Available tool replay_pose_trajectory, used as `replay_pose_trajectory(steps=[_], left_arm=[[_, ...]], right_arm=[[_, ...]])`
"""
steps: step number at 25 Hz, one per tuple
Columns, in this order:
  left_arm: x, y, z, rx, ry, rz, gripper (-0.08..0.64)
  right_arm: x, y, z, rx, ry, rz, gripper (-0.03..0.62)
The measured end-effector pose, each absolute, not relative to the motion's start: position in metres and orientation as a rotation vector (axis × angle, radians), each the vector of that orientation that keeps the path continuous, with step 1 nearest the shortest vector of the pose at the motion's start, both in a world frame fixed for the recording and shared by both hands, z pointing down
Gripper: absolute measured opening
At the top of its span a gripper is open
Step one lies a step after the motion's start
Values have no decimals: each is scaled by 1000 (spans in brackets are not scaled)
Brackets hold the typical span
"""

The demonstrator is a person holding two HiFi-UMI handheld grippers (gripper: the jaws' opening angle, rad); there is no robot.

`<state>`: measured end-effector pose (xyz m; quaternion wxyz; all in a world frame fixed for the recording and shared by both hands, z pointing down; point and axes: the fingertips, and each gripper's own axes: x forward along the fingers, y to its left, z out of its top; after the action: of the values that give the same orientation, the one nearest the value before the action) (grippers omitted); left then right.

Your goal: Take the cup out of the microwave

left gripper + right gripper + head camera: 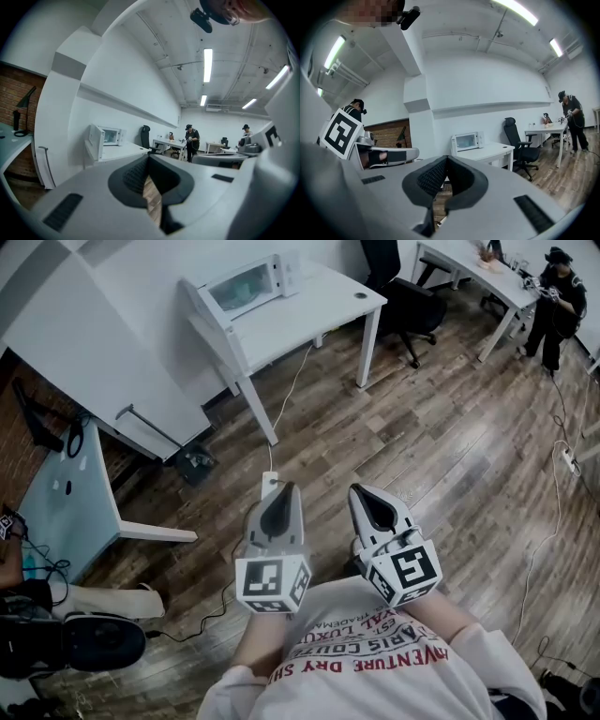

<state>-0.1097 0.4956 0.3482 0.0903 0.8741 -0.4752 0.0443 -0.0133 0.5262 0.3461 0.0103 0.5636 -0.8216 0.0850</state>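
Holding left gripper and right gripper low near chest, jaws pressed together, empty: nothing to grasp yet. Well apart from microwave on white table, door apparently shut. Cup unseen, presumably inside. Need to approach first.

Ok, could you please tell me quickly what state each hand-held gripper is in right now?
Grey left hand-held gripper: closed, holding nothing.
Grey right hand-held gripper: closed, holding nothing.
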Motion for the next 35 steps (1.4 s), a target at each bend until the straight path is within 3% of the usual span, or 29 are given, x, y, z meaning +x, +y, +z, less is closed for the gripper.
replay_pose_trajectory(steps=[14,26,35], left_arm=[[-22,405,339,2535,-1483,65,8],[16,340,358,2499,-1420,101,8],[8,225,366,2518,-1371,86,8]], right_arm=[[90,437,336,1629,-2641,271,12],[123,371,350,1638,-2619,332,12],[120,260,365,1686,-2525,337,12]])
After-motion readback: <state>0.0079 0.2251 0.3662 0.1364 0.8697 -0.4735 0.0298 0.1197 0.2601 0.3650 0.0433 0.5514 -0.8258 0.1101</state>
